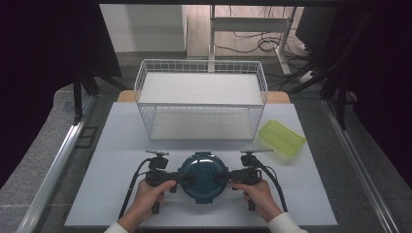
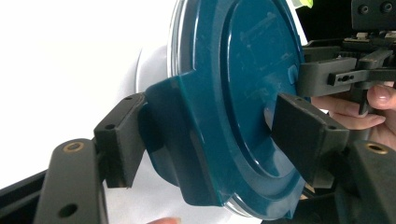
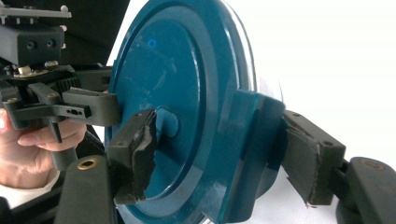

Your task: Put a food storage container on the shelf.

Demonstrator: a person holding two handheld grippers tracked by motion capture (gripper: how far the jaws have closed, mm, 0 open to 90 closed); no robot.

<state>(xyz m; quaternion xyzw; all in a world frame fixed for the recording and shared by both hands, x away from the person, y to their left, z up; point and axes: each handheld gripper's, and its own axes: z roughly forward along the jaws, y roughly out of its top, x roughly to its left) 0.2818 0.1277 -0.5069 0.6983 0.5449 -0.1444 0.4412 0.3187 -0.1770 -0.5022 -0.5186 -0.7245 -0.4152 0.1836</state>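
A round container with a dark teal lid (image 1: 201, 177) sits near the table's front edge, between my two grippers. My left gripper (image 1: 187, 178) comes in from the left. Its jaws (image 2: 210, 135) are shut across the lid's left side flap (image 2: 187, 140), one pad on the flap's outer face and the other on the lid's top. From the right, my right gripper (image 1: 219, 177) meets the lid the same way. Its jaws (image 3: 219, 151) are shut on the right side flap (image 3: 254, 144). A clear rim shows under the lid. The container's inside is hidden.
A white wire basket (image 1: 200, 65) stands behind the container at the table's middle back. A flat yellow-green plastic lid (image 1: 282, 137) lies to the right of the basket. The white tabletop (image 1: 116, 145) spreads out on both sides.
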